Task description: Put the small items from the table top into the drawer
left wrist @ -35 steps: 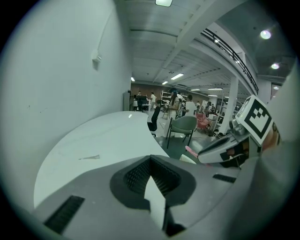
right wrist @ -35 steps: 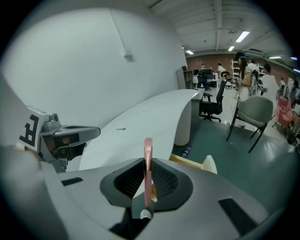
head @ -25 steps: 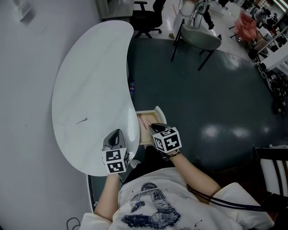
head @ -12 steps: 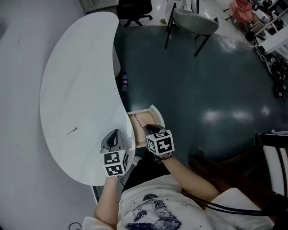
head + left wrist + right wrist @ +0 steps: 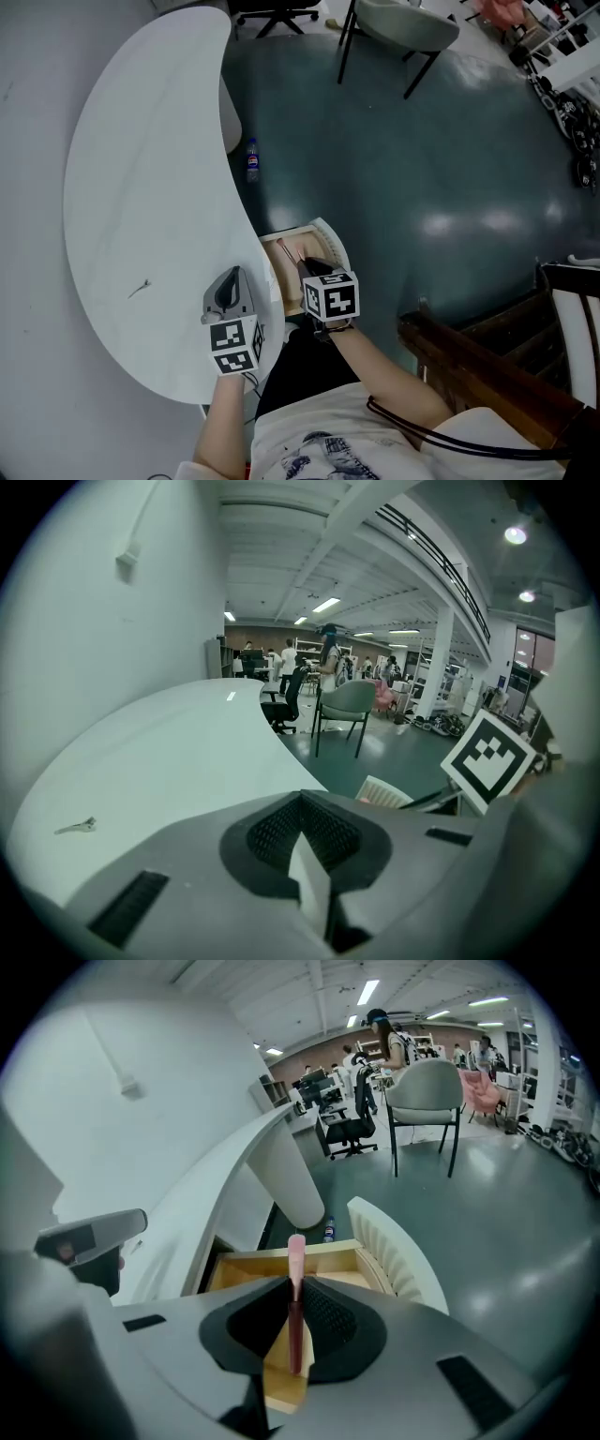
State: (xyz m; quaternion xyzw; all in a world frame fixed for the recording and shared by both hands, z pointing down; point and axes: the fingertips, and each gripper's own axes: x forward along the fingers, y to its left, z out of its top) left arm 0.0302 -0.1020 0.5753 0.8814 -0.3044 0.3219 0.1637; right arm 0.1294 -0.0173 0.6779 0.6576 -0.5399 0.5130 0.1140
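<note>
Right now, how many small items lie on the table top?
1: a small metal piece on the table top, left of the left gripper in the head view. The grippers may hide others.

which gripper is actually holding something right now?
The right gripper: its jaws are closed on a thin pink stick, over the open drawer. The left gripper has its jaws together with nothing between them, above the white table.

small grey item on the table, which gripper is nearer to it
Left. The left gripper is over the table's near edge, the small grey item to its left in the head view. The right gripper, holding a pink stick, is farther off, over the open drawer.
</note>
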